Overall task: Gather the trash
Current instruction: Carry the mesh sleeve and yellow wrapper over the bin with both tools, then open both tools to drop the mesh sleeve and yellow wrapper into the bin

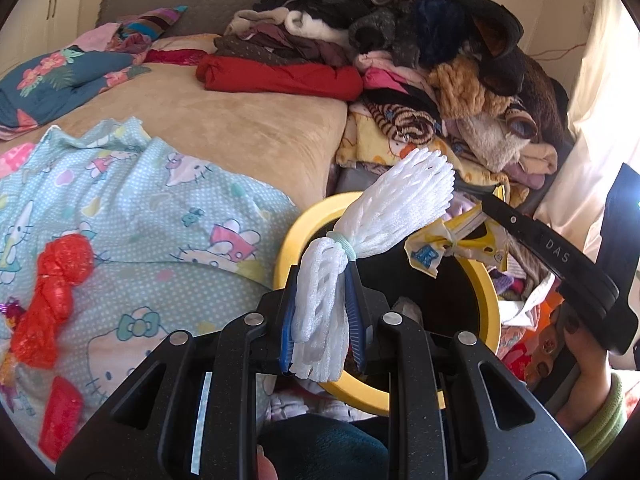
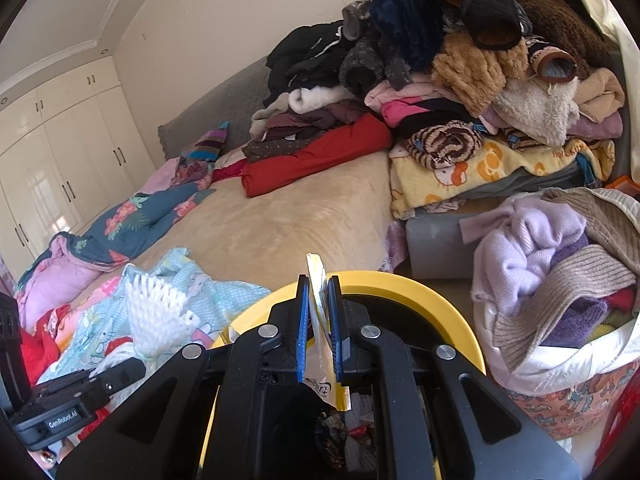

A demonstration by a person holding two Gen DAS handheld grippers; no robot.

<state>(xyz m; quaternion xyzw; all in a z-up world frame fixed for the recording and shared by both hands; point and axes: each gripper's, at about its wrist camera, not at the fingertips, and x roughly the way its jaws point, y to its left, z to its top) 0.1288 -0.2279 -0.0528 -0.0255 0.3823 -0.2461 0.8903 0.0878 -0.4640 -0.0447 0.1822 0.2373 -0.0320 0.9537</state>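
Note:
My left gripper [image 1: 322, 312] is shut on a white foam net [image 1: 380, 216] tied in the middle, held over the rim of the yellow trash bin [image 1: 288, 248]. The net also shows in the right wrist view [image 2: 154, 320]. My right gripper [image 2: 319, 312] is shut on a yellow and white wrapper [image 2: 318, 320], held above the bin [image 2: 432, 300]; the wrapper also shows in the left wrist view [image 1: 452, 244]. A red knotted plastic bag [image 1: 52, 296] and a red packet [image 1: 60, 416] lie on the Hello Kitty sheet [image 1: 140, 200]. Trash lies inside the bin.
A beige bed [image 2: 288, 220] carries a tall pile of clothes [image 2: 440, 80] at the back right. A basket of knitwear [image 2: 560, 288] stands right of the bin. White wardrobes [image 2: 60, 152] line the left wall. A floral blanket [image 1: 60, 76] lies at far left.

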